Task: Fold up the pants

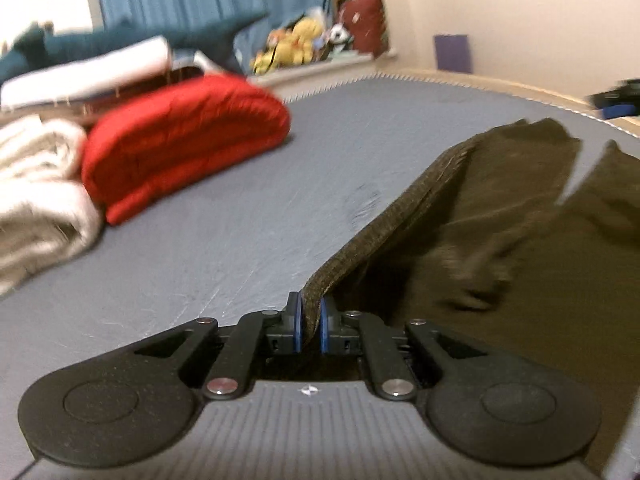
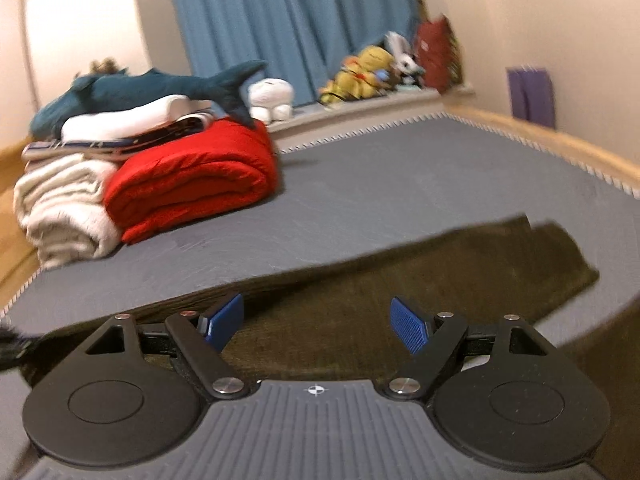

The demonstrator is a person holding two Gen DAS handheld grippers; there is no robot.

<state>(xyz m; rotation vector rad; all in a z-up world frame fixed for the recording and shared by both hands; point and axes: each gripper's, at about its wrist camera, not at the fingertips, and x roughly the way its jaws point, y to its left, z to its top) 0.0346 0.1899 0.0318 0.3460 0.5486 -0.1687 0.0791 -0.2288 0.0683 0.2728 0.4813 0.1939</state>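
Pants of dark olive knit cloth [image 1: 500, 216] lie on the grey mattress [image 1: 240, 208], long axis running away rightward; left gripper [image 1: 310, 322] pinches their waistband edge; right gripper [image 2: 318, 322] gapes empty above them.

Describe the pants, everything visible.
The pants are dark olive-brown, a soft, slightly fuzzy fabric. They lie lengthwise on the grey mattress, legs stretched toward its far right edge, two leg ends showing a split there. A ribbed band, seemingly the waistband, is lifted off the mattress where the left tool is shut on it, fabric pinched between the blue pads. The right tool stands open above the cloth near its edge, gripping nothing. Both views are blurred.
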